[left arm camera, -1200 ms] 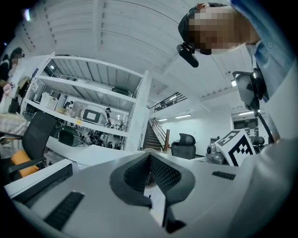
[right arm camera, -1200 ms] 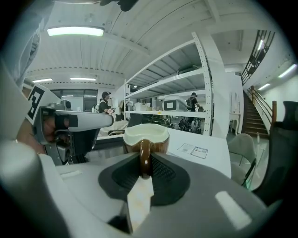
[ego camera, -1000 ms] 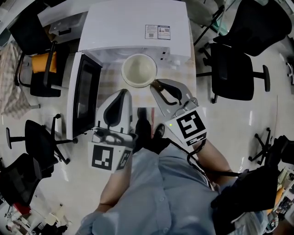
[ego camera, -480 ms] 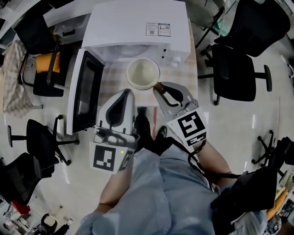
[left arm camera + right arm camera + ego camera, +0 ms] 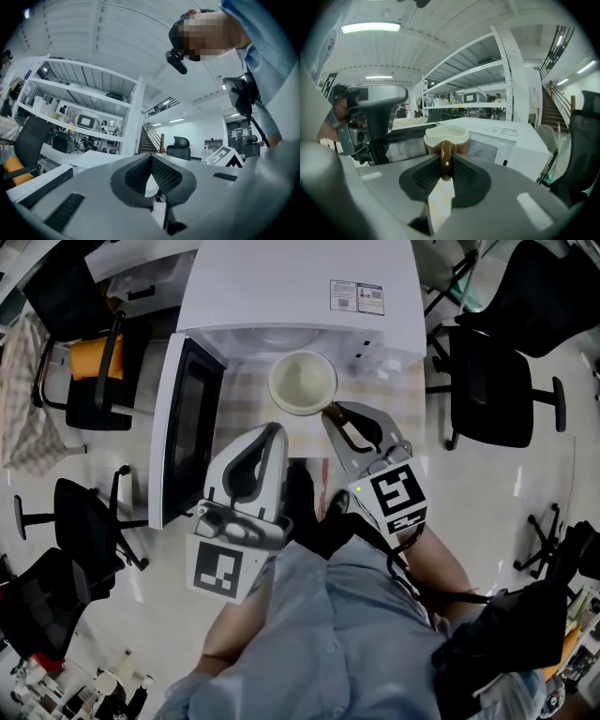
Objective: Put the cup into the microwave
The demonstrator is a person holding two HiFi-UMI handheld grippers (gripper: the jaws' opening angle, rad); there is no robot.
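The cup (image 5: 302,382), cream inside and brown outside, hangs just in front of the white microwave (image 5: 300,282), whose door (image 5: 187,432) stands swung open to the left. My right gripper (image 5: 330,414) is shut on the cup's handle. In the right gripper view the brown handle (image 5: 446,161) is pinched between the pads, and the cup (image 5: 446,135) is upright with the microwave (image 5: 506,138) beyond it. My left gripper (image 5: 272,429) hovers to the cup's lower left, shut and holding nothing. The left gripper view points up into the room, and there the left gripper (image 5: 152,159) has its tips together.
The microwave stands on a table with a checked cloth (image 5: 242,395). Black office chairs stand at the right (image 5: 487,381) and lower left (image 5: 84,517), and a chair with an orange seat (image 5: 89,362) at the left. The open door juts out beside my left gripper.
The right gripper has carried the cup a little nearer the microwave's open front. The left gripper has come forward alongside it. Both stay shut.
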